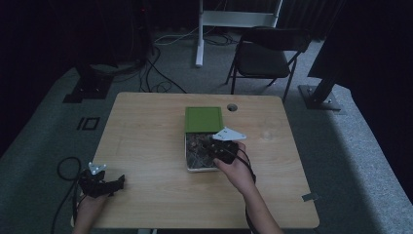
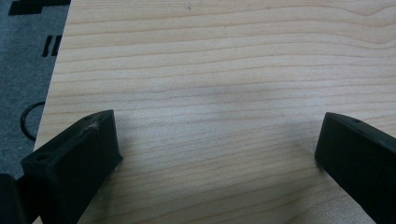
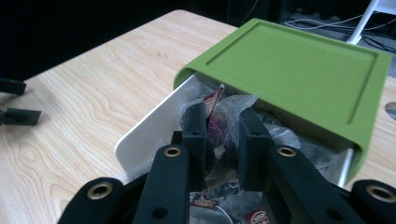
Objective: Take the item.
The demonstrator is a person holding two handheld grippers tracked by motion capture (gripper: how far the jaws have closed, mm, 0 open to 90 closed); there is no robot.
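pinching a clear tea bag [image 3: 223,122] between closed fingers, the right gripper [image 3: 223,135] lifts it from the box [image 3: 140,135] at frame centre — lid [image 3: 299,70] slid back for access; left gripper [image 2: 217,154] idles open on the surface [image 2: 224,70].

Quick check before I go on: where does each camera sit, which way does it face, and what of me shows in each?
High view: above the near edge, looking forward and down on the table; both forearms, left gripper, right gripper.
Left gripper view: on the left gripper, facing bare tabletop; jaws wide apart.
Right gripper view: on the right gripper, facing the white box under its green lid; jaws pinch a clear sachet.
Shared: box and lid appear in the high view too.
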